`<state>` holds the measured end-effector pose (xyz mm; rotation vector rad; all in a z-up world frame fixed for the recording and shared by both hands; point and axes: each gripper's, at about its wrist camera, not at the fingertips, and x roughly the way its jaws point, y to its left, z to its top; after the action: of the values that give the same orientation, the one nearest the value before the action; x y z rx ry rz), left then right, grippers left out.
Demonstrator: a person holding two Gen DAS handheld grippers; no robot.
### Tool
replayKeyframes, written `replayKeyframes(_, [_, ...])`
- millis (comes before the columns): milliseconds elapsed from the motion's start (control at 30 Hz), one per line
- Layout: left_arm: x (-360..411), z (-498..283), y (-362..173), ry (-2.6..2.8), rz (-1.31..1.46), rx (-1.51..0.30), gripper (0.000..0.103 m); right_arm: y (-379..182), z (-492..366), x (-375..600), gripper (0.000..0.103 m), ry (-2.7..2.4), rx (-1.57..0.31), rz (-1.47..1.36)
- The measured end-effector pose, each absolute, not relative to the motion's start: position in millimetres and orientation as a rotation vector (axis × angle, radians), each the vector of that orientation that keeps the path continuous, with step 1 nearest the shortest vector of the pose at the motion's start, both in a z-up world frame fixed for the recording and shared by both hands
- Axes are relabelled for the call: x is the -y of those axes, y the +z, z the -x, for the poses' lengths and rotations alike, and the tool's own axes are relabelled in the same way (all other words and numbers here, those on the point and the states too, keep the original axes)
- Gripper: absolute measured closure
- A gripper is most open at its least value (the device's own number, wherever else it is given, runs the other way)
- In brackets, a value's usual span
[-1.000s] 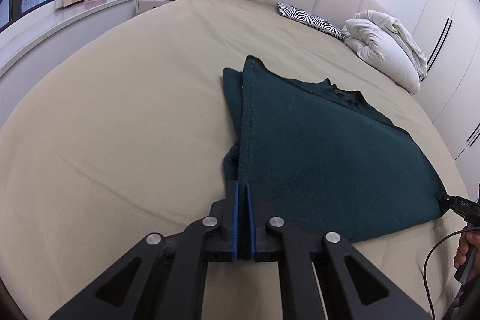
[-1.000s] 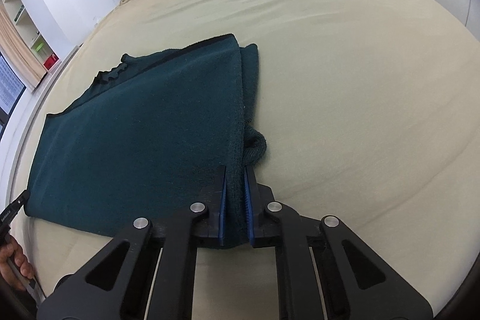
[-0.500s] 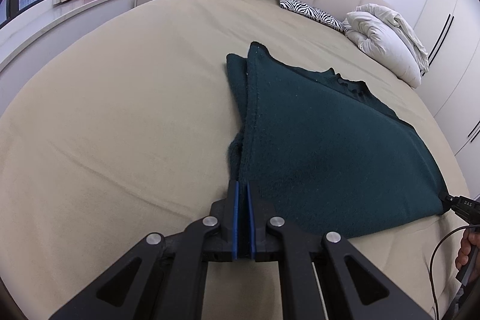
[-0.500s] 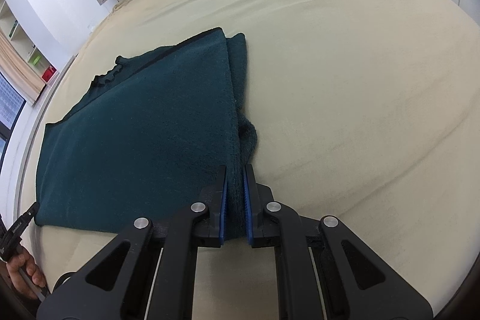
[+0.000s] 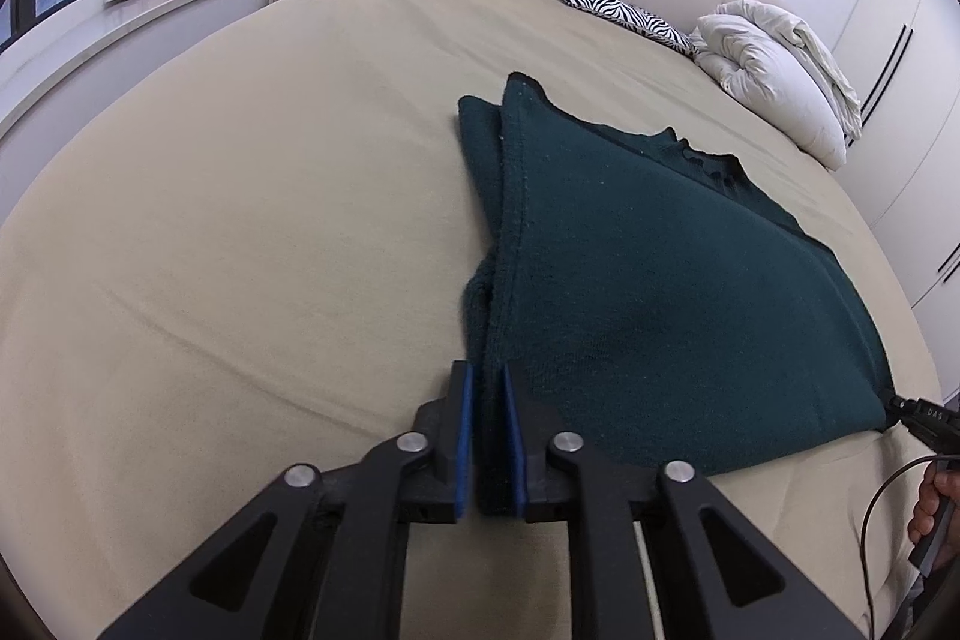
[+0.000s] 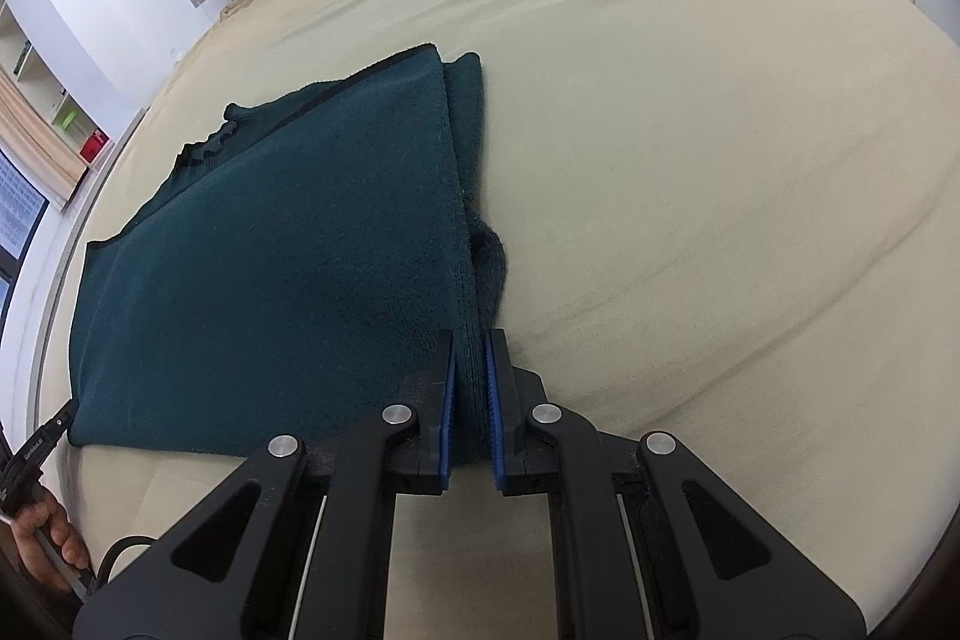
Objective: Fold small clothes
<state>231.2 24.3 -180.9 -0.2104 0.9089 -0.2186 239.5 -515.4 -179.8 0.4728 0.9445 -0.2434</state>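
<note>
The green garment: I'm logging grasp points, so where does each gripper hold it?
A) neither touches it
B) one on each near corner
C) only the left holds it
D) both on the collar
B: the left gripper and the right gripper each pinch a near corner of the green garment, which lies on the bed.
</note>
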Motion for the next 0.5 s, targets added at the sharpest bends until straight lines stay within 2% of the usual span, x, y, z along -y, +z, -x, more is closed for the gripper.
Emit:
replayKeyframes(233, [-27.4,-219.9,-131.7,-0.164,0.183,-0.777,0.079,-154.4,-228.4,530.7,0.089,-0.275,-0.904,-0.52])
replayKeyframes(433, [24.5,-259.7,-104.5,-0.215,0.065,-0.698,0.066,-128.0,-267.8,509.8,0.088,-0.14,-0.847,-0.55])
replayKeyframes(500, [50.4,-279.7,-105.7,-0.243,0.014,-0.693,0.065,-128.4,-295.9,493.3,0.082,-0.059,-0.845,-0.571])
